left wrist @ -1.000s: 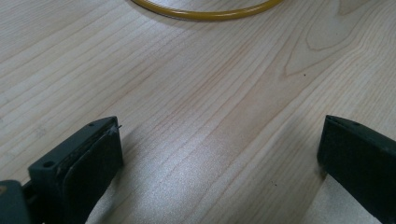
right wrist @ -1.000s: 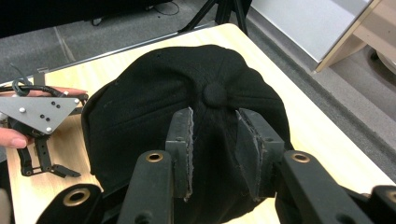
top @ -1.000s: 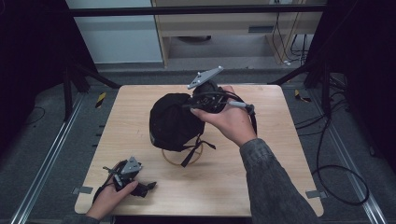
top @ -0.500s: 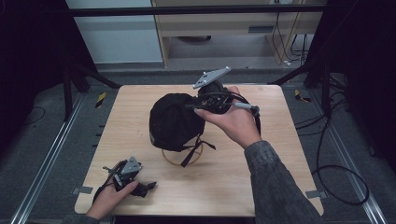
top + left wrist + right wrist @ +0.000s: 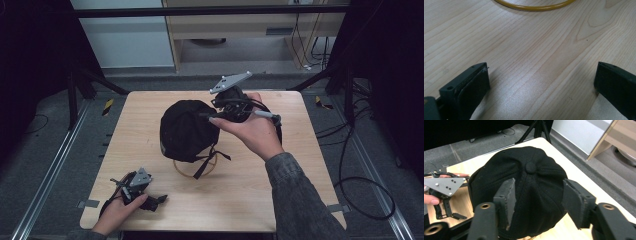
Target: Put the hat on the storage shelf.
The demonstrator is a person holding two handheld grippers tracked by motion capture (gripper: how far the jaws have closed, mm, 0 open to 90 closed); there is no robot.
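Black cap [image 5: 186,131] sits on a yellow ring [image 5: 194,168] at mid-table [image 5: 280,200]. Right gripper [image 5: 537,202] hovers over the crown, jaws apart and just opening, pads clear of the fabric. Left gripper [image 5: 159,200] rests at the near-left table edge, jaws wide, nothing between.

A black cap [image 5: 187,131] sits mid-table on a yellow ring [image 5: 195,170]. The right gripper [image 5: 212,116] hovers at its crown, jaws just opening. The left gripper [image 5: 157,201] rests near the table's [image 5: 280,200] front-left corner.

Matt black cloth cap [image 5: 529,185] over a glossy yellow ring [image 5: 534,6] on smooth pale wood table [image 5: 150,110].
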